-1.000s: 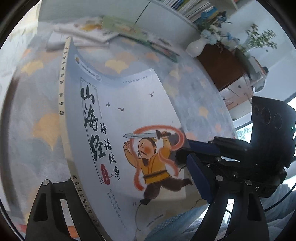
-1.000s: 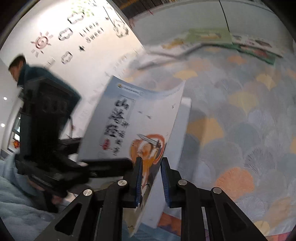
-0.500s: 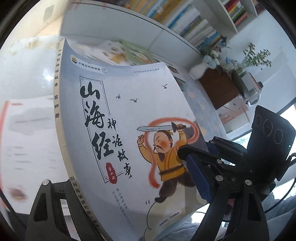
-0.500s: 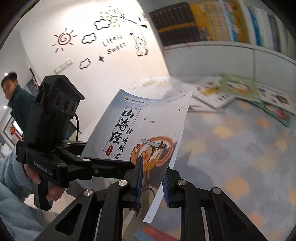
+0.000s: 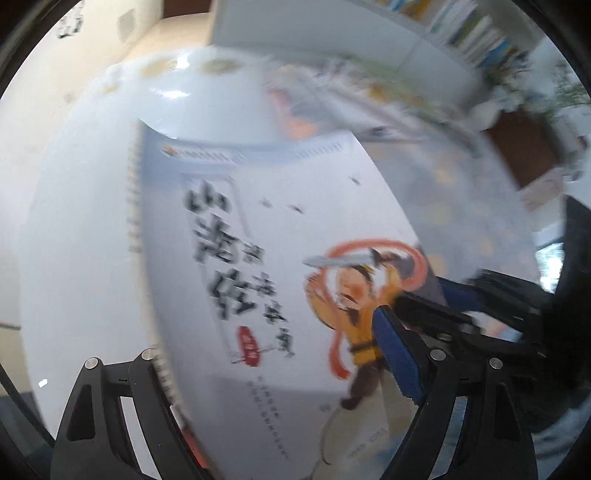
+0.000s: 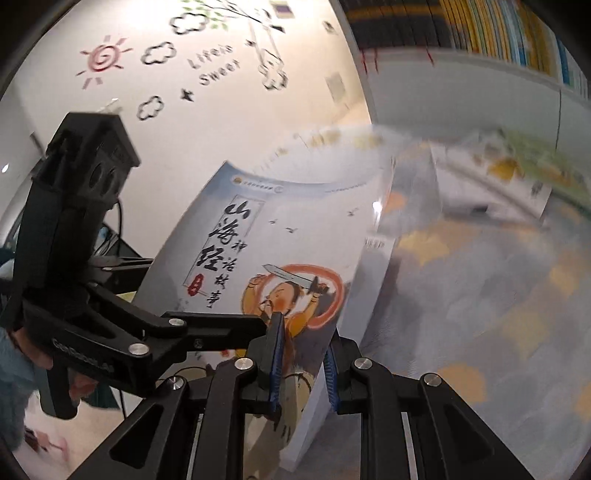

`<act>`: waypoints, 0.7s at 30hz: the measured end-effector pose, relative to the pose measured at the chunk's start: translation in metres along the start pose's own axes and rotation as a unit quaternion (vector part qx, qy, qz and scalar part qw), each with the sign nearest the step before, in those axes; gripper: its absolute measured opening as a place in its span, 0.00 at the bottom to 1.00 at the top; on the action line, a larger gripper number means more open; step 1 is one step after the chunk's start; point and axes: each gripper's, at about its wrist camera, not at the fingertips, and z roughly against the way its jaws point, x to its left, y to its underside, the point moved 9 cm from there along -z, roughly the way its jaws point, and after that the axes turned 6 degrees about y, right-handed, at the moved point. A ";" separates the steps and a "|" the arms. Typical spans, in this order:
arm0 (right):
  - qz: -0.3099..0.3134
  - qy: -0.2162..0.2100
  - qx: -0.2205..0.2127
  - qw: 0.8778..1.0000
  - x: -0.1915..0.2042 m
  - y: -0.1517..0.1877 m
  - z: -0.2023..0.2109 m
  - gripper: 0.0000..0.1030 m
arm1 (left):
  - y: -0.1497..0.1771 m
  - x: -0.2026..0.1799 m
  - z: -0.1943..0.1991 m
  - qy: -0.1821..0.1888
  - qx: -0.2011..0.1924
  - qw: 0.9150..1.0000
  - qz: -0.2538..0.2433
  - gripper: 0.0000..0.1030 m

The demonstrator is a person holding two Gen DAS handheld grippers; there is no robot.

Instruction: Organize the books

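Change: since half a second earlier the book had swung leftward, the white wall now filling the space behind it in the left wrist view, and that view had blurred.
Left gripper [image 5: 280,373]: its fingers were spread wide, one each side of the book's lower part; whether the pads pressed the covers could not be told.
Right gripper [image 6: 303,365]: its blue pads were closed on the book's lower right edge.
Book [image 6: 266,266]: held off the floor, cover facing the cameras, showing black Chinese title characters and a figure in yellow raising a sword.
Carpet [image 6: 480,302]: pale, with yellow fan shapes, beyond the book.
Loose books [image 6: 509,173]: blurred, lying on the carpet near the bookshelf.
Bookshelf [image 6: 461,33]: farthest, lined with upright spines.
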 end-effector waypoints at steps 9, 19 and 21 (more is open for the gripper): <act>0.004 0.029 0.030 0.999 -0.004 0.022 -0.024 0.19 | 0.010 0.037 -0.013 -0.095 0.012 0.995 0.001 0.85; 0.127 0.091 0.004 0.988 0.013 0.031 -0.023 0.33 | 0.005 0.026 0.001 -0.227 -0.003 0.970 -0.089 0.85; 0.125 0.095 0.025 0.987 0.011 0.035 -0.023 0.69 | 0.006 0.022 0.004 -0.229 -0.003 0.970 -0.083 0.85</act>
